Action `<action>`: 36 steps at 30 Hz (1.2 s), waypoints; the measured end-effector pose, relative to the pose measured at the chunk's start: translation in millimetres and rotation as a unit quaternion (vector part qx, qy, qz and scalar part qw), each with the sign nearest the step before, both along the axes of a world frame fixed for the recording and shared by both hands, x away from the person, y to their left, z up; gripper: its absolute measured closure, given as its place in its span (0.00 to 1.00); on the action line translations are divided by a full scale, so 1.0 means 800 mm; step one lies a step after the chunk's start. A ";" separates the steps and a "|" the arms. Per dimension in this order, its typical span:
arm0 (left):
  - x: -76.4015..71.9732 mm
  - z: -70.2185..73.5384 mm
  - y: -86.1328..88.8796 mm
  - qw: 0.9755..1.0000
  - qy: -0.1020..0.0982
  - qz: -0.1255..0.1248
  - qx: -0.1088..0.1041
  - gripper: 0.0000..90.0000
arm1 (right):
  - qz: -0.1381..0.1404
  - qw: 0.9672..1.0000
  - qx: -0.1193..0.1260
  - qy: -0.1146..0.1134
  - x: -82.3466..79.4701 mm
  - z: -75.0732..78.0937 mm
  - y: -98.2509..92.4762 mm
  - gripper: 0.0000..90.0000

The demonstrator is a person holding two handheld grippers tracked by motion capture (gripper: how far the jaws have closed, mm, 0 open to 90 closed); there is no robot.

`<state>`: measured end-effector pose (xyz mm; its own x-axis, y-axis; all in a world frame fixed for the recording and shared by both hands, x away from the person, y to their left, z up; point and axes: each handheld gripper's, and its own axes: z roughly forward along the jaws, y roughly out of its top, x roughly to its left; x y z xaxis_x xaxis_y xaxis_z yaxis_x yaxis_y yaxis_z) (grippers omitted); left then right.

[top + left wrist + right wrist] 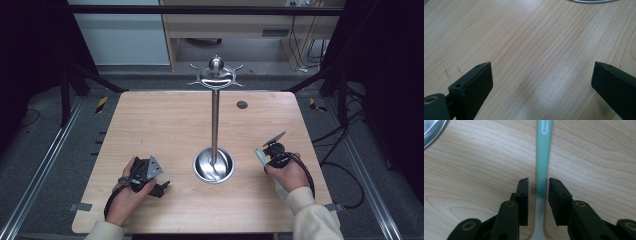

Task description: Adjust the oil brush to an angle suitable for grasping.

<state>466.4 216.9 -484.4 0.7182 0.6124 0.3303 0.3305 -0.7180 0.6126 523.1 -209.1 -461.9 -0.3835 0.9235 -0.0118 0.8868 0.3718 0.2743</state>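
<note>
Your right gripper (538, 183) straddling a teal spoon (543, 157), jaws near its handle with slim gaps, spoon flat on the table (165, 125) at 3 o'clock of the steel stand (214, 120); white lettering on handle, unreadable; your left gripper (541, 75) spread wide, empty, at 9 o'clock

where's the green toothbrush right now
The green toothbrush lies on the wooden table between the right gripper's jaws, right of the metal stand's round base in the high view.

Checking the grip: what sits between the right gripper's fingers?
A green-handled spoon lies on the table between the right gripper's fingers, seen in the right gripper view.
</note>
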 end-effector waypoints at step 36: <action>0.000 0.000 -0.001 1.000 0.002 -0.003 0.003 0.04 | -0.012 0.999 0.005 0.039 0.004 -0.003 -0.007 0.88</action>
